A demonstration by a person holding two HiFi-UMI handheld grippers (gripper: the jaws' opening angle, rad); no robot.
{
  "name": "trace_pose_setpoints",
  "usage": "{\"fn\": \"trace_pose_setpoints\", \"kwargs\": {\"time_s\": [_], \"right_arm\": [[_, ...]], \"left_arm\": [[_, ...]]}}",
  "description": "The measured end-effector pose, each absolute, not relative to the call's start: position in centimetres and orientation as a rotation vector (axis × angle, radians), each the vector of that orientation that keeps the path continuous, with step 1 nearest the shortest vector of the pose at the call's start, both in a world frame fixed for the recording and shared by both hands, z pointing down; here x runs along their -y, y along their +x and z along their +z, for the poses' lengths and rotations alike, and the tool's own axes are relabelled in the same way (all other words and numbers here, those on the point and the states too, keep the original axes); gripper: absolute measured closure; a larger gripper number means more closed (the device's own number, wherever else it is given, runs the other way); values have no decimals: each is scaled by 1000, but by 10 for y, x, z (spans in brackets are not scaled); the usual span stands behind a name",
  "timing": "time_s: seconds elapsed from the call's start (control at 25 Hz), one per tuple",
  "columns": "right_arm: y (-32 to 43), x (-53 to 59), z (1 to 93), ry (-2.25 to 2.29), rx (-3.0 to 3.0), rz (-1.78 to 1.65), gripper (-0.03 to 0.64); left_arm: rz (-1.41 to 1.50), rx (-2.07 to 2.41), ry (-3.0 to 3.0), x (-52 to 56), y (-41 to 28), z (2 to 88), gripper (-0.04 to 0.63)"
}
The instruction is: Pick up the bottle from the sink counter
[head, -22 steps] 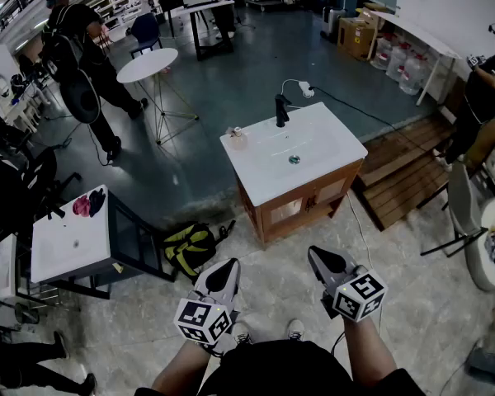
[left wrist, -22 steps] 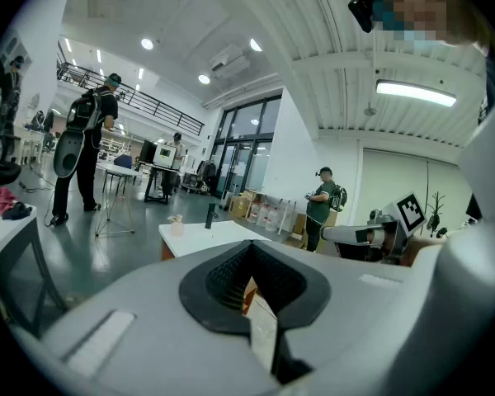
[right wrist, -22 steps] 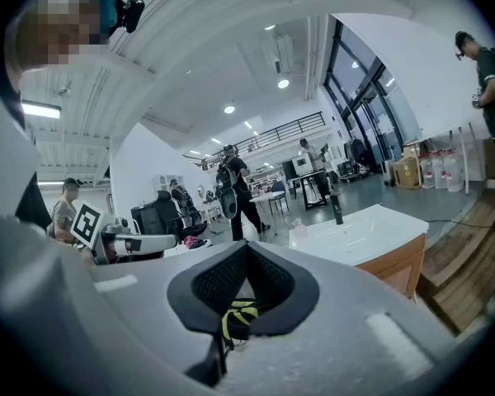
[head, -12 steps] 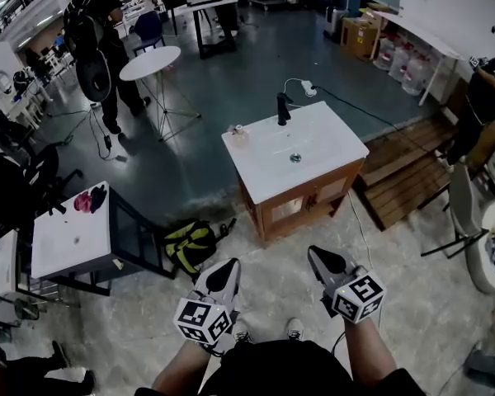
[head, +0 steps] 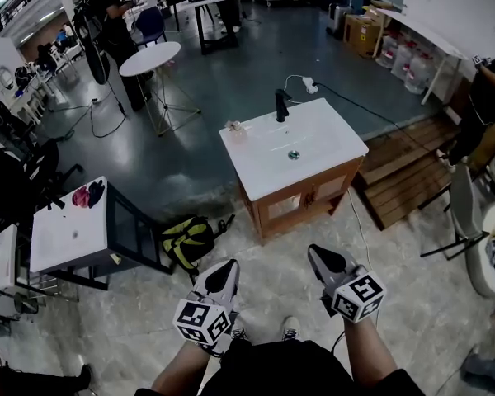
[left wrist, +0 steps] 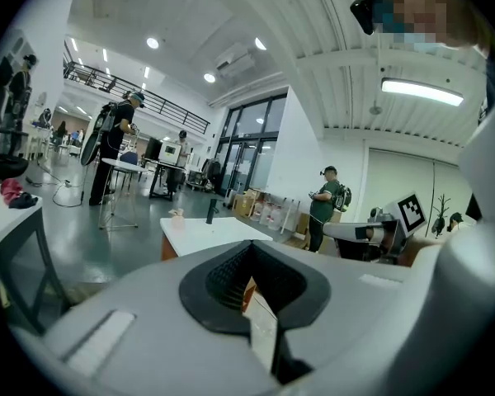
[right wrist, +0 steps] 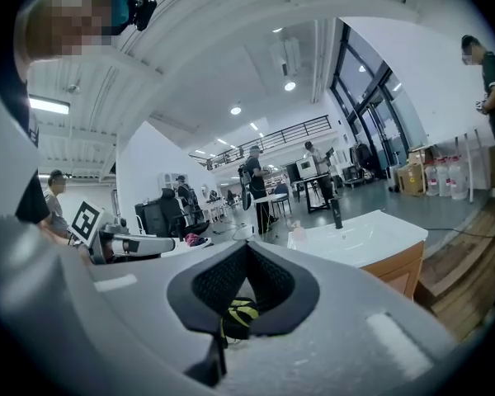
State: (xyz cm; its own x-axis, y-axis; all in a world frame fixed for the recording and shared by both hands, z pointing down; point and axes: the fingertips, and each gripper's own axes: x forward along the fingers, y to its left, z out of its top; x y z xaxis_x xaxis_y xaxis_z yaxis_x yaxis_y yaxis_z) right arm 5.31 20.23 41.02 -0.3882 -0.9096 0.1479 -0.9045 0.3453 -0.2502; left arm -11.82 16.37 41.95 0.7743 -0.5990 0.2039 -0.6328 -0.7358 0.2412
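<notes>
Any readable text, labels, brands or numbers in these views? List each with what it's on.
No words or numbers can be read in any view.
Left marker cube and right marker cube: black-and-white square codes, no letters.
Cardboard box: any print is too small to read.
</notes>
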Motion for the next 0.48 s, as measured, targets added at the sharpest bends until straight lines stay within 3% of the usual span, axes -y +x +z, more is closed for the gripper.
{"fn": "trace_pose_setpoints", "kwargs": {"time_s": [0.48], "right_arm": [[80, -198, 420, -1611, -2632, -507, 615]], "left_arm": [[180, 1030, 2622, -176, -89, 433, 592]]}}
